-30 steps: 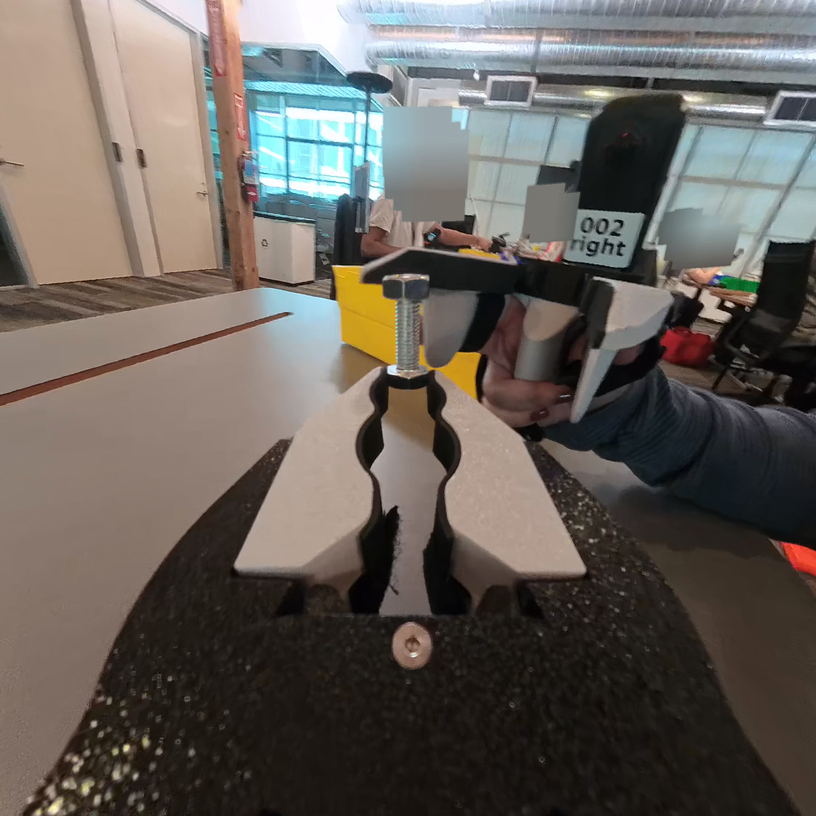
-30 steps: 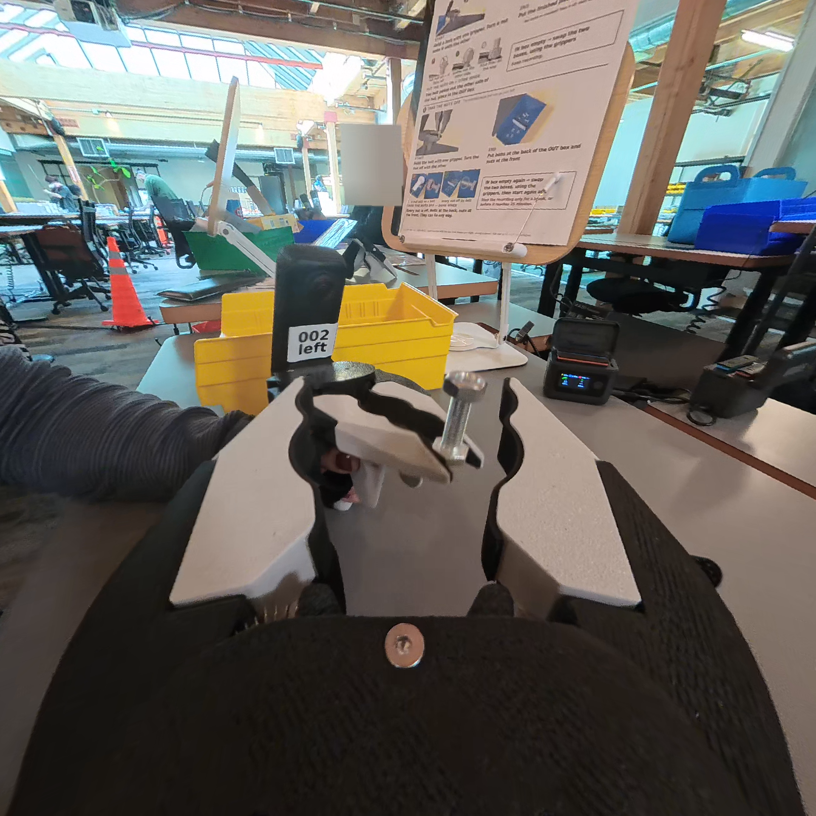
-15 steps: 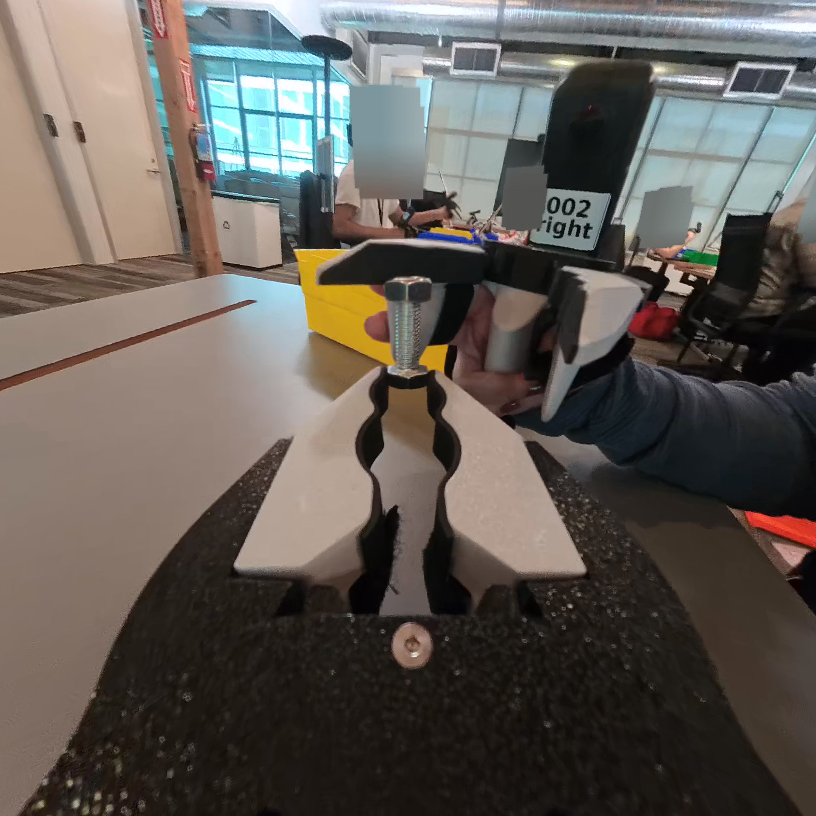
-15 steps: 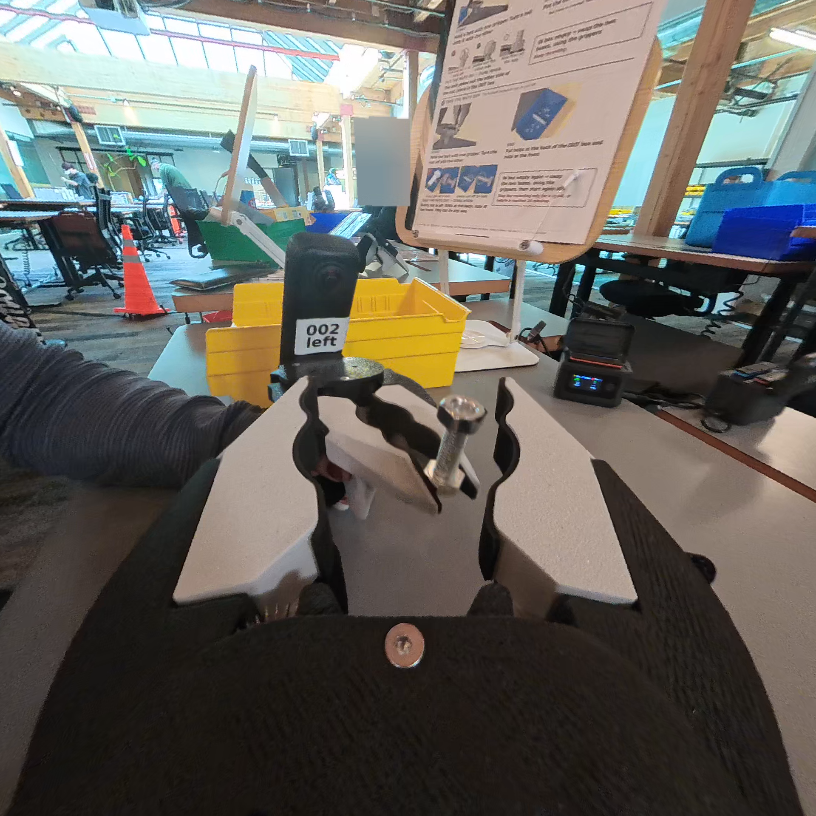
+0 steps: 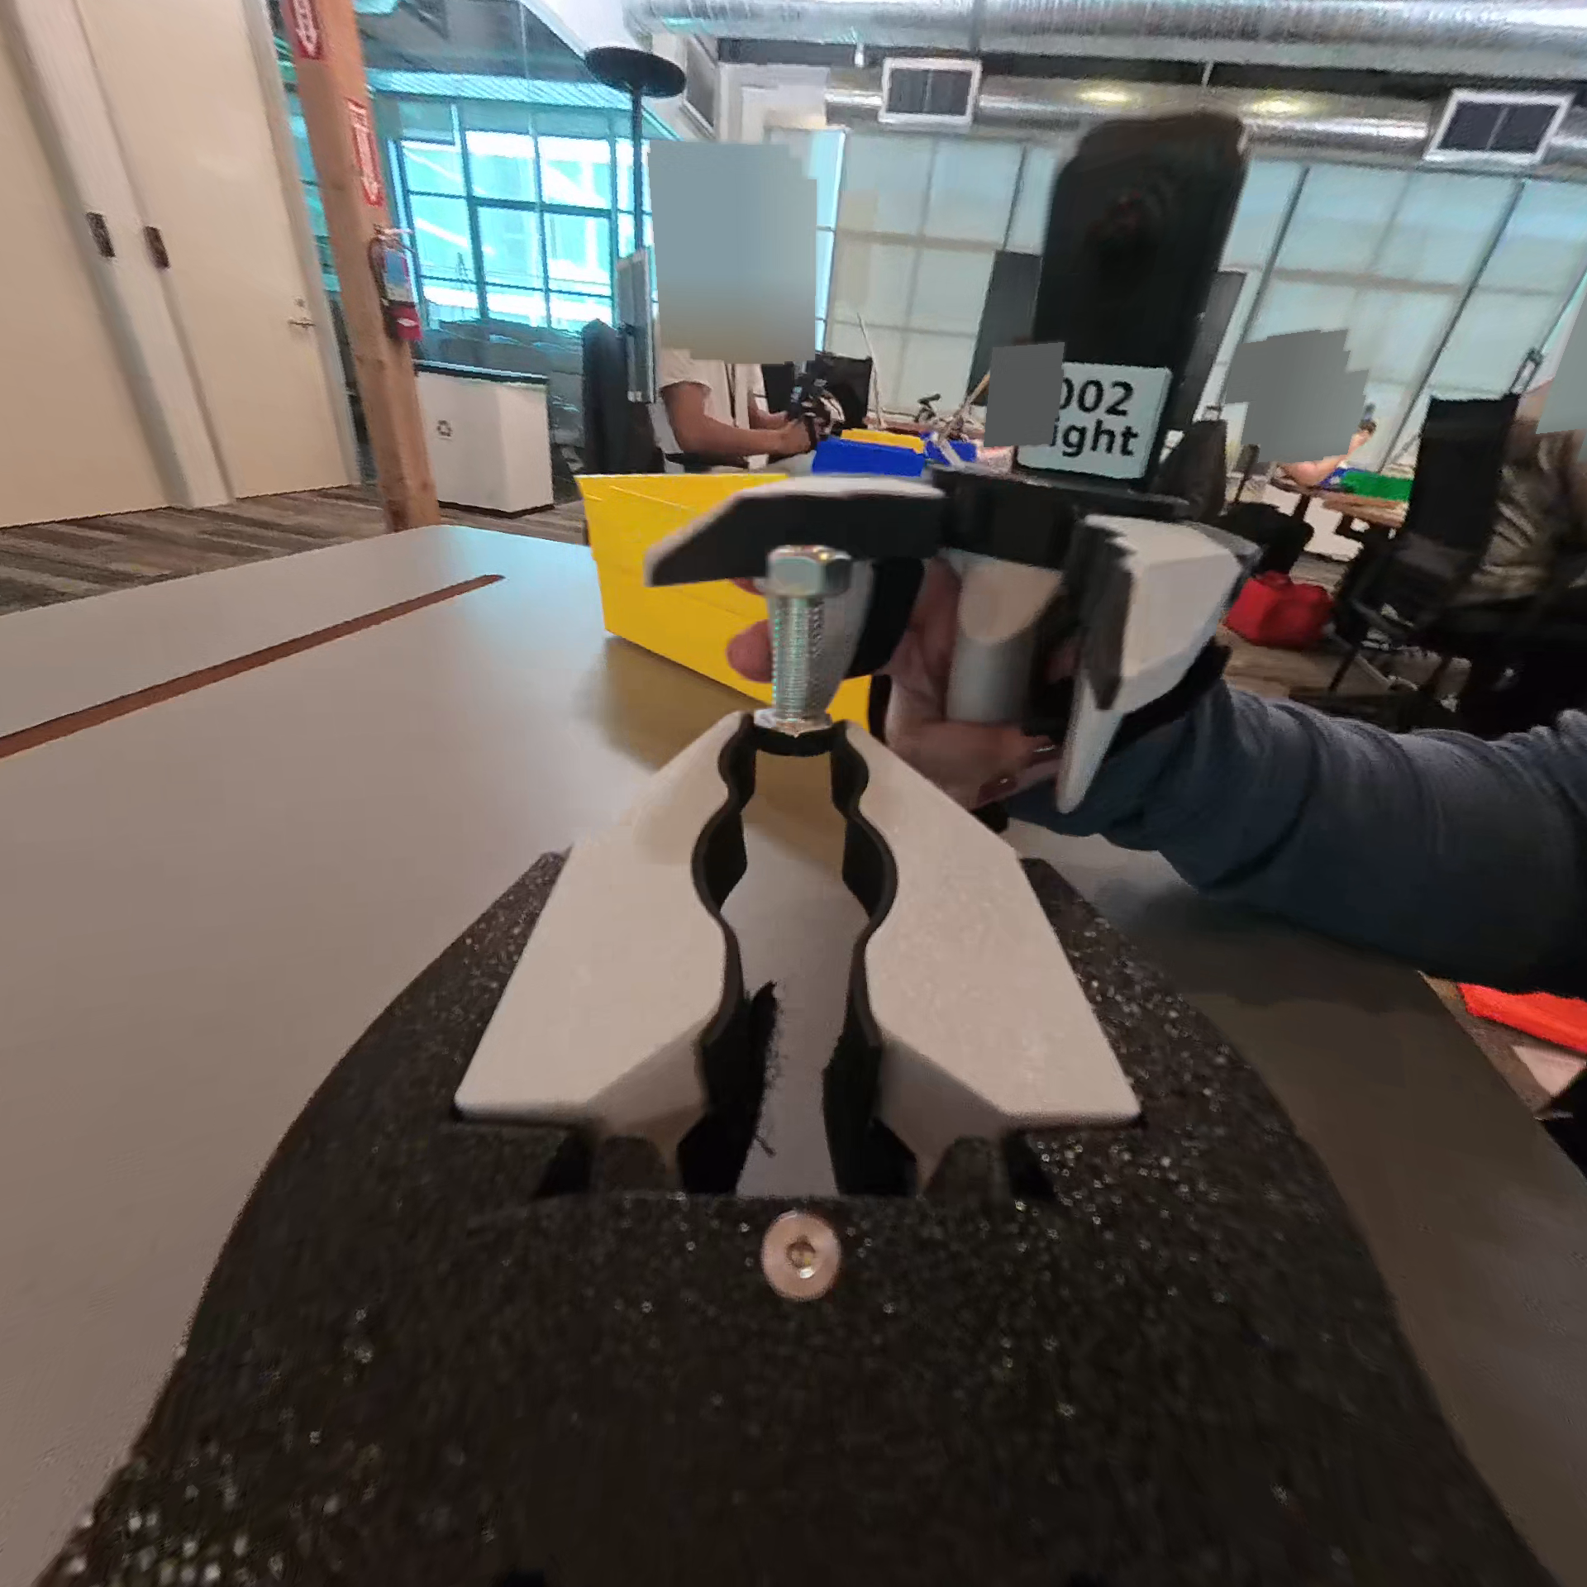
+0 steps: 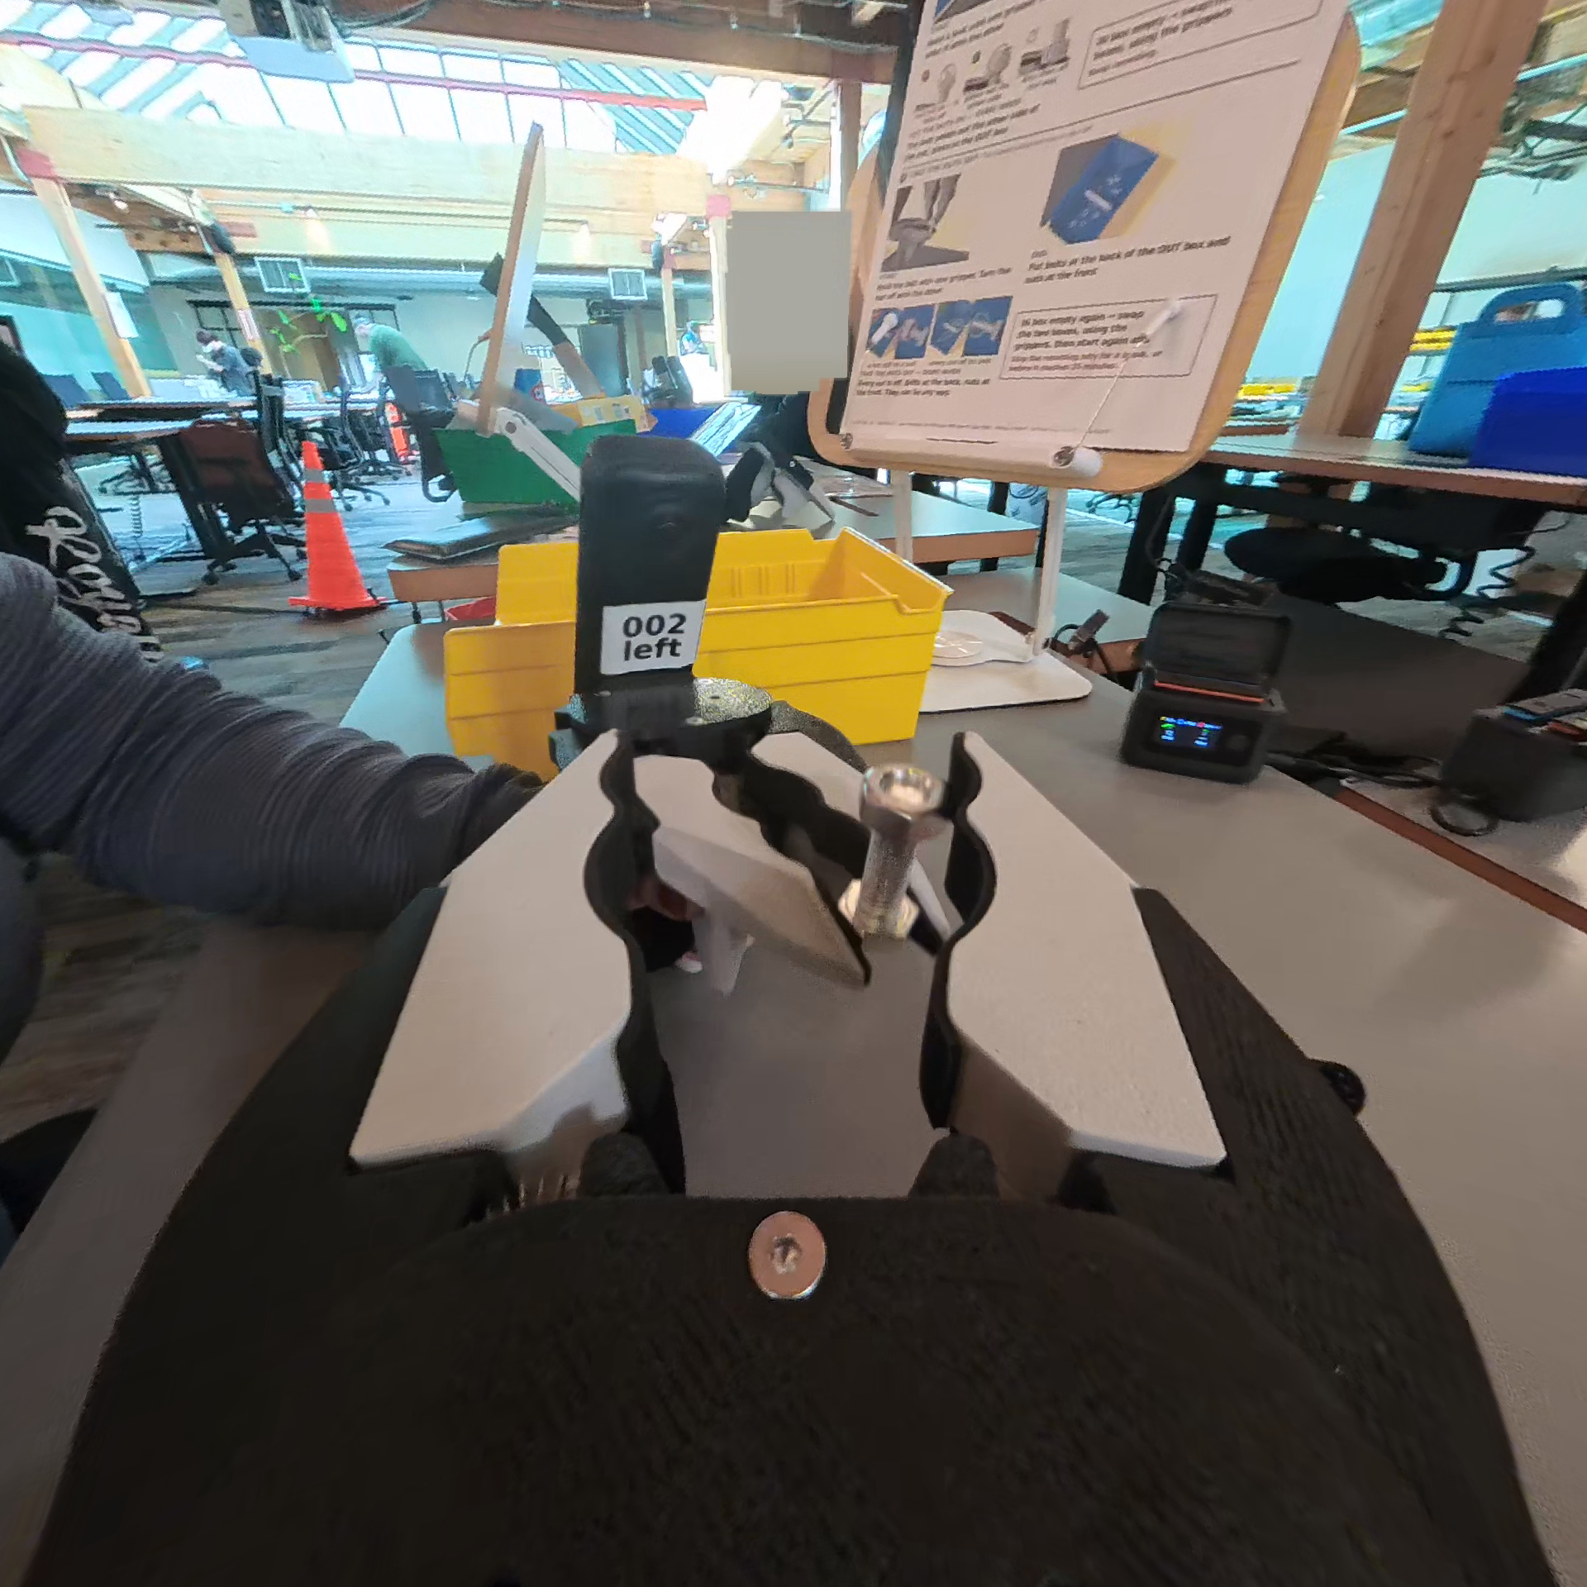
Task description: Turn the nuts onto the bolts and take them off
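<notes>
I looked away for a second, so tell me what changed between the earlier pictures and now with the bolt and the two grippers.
The right hand-held gripper, open, has closed in on the bolt: its head now sits just inside the right-hand finger, where a second ago it stood farther ahead. Nothing was newly grasped or released. The left hand-held gripper stays shut on the nut at the bolt's lower end, bolt upright, and the yellow bin is unmoved.

Right claw (image 6: 794, 764) brought closer around bolt (image 6: 889, 850); bolt head now just beside its right finger (image 6: 1056, 927), seen nearer upright. In left wrist view, right claw (image 5: 936, 550) shifted slightly right.
</notes>
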`<state>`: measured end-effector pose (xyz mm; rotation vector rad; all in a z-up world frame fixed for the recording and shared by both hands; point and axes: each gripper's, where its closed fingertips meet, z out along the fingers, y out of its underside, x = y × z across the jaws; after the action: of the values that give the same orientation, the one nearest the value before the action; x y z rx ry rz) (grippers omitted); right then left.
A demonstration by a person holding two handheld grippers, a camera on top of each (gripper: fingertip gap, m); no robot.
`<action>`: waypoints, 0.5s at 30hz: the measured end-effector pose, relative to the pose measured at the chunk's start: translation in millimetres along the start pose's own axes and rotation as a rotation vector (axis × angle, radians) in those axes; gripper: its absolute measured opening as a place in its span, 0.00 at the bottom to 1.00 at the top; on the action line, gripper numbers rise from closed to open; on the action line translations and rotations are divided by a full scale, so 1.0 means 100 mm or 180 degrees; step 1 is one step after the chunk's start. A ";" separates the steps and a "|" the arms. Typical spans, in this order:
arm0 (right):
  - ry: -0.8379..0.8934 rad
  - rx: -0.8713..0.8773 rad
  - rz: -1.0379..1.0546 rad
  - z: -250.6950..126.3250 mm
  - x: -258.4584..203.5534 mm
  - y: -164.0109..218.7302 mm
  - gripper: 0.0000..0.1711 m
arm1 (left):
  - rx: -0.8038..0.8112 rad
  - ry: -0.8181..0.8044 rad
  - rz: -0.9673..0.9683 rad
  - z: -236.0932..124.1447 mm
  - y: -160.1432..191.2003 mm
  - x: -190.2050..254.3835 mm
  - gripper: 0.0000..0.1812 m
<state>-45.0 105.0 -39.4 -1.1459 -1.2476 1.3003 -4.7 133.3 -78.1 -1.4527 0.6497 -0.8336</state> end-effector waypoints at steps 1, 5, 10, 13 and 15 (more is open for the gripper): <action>0.0030 -0.0002 0.0006 -0.02 0.02 0.00 0.43 | 0.0045 -0.0065 -0.0050 -0.04 -0.02 -0.06 0.08; 0.0075 0.0093 0.0091 -0.09 0.09 -0.06 0.40 | 0.0150 -0.0122 -0.0109 -0.17 -0.11 -0.17 0.08; -0.0083 0.0024 0.0063 0.01 -0.03 0.01 0.43 | -0.0110 0.0261 -0.0003 0.01 0.04 0.15 0.09; -0.0105 -0.0035 0.0062 0.01 -0.04 0.03 0.44 | 0.0040 0.0144 -0.0176 -0.06 -0.03 0.01 0.09; -0.0107 0.0030 0.0130 -0.06 0.00 -0.01 0.41 | 0.0267 0.0058 -0.0409 -0.17 -0.14 -0.12 0.08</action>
<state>-39.1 105.6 -38.1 -1.1525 -1.2471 1.3595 -26.5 134.2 -65.9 -1.4230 0.5330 -0.9639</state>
